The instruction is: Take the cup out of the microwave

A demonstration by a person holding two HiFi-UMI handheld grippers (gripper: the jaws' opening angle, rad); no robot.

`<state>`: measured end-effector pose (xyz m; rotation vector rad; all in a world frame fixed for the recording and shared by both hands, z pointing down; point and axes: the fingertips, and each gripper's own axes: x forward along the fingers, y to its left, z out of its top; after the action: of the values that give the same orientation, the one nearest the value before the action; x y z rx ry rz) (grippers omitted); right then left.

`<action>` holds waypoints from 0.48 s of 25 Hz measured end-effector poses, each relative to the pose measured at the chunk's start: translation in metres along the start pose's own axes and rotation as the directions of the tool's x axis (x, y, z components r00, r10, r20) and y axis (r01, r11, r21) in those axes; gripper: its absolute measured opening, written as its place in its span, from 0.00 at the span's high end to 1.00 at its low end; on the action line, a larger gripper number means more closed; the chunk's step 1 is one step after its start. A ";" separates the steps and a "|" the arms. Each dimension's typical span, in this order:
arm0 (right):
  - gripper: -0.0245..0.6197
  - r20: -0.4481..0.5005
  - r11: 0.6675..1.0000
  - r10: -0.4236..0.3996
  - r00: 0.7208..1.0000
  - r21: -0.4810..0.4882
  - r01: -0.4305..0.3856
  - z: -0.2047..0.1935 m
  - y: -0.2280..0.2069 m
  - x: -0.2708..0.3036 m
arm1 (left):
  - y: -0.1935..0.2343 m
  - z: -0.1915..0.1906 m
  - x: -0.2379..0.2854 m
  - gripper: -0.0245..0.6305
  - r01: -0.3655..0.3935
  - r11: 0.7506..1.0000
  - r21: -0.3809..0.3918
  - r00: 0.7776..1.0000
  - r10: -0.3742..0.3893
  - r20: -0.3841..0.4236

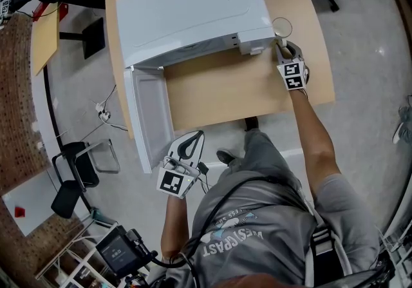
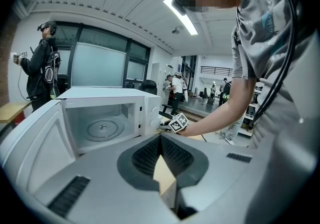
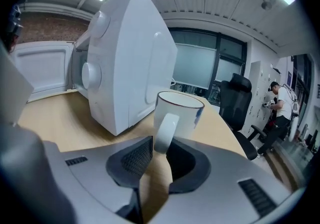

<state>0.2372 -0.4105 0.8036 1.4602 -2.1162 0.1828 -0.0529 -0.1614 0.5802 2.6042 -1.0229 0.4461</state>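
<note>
One glossy cup (image 3: 181, 112), handle (image 3: 165, 130) between ribbed fingers (image 3: 137, 159) of right gripper (image 3: 161, 144)

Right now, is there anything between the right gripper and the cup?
Nothing visible stands between them. The cup is already out of the microwave and stands on the table beside it. The right gripper has its jaws closed on the cup's handle.

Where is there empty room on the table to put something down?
The wide bare table in front of the microwave, between its open door and the right gripper, is free. Beside the microwave it is crowded: the cup stands there, its handle in that gripper.
</note>
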 end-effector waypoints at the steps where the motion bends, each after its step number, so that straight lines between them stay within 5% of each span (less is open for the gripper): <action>1: 0.86 0.000 1.000 -0.002 1.000 0.017 0.002 -0.001 -0.001 -0.001 | -0.001 -0.002 -0.001 0.90 -0.001 1.000 0.001 1.000 0.001 -0.005; 6: 0.86 -0.010 0.997 -0.014 1.000 0.080 0.015 -0.009 -0.006 -0.007 | -0.008 0.002 -0.006 0.90 0.002 1.000 -0.005 0.999 -0.002 0.043; 12: 0.86 -0.012 0.994 -0.025 1.000 0.105 0.026 -0.010 -0.008 -0.017 | -0.008 -0.007 -0.024 0.90 -0.019 1.000 -0.002 1.000 0.019 0.009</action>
<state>0.2523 -0.3953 0.8017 1.5421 -2.1060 0.2957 -0.0650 -0.1387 0.5757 2.5987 -1.0506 0.4382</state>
